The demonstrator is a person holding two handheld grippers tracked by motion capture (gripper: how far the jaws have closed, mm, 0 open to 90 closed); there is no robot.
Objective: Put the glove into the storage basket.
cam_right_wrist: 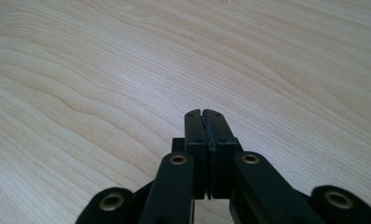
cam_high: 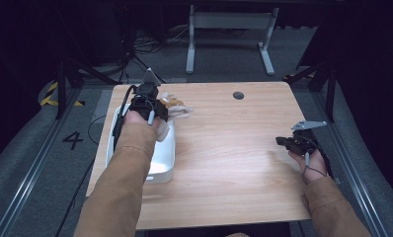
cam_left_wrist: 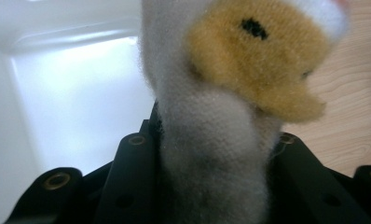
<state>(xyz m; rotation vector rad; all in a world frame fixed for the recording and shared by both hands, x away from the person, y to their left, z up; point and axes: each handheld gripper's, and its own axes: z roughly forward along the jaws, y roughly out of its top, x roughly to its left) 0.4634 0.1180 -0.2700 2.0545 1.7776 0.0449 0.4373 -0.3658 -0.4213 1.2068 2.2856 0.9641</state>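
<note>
Your left gripper (cam_left_wrist: 211, 154) pinches the soft, light plush toy (cam_left_wrist: 230, 93) mid-body; your right gripper (cam_right_wrist: 205, 116) jaws sit pressed together, empty.

- Up top we've got the high view, looking forward and down over the whole wooden table (cam_high: 224, 148) from our side.
- Our left gripper view sits super close, facing a plush toy (cam_left_wrist: 221, 116) by the white bin (cam_left_wrist: 76, 102).
- Right gripper view skims low over that same tabletop.
</note>
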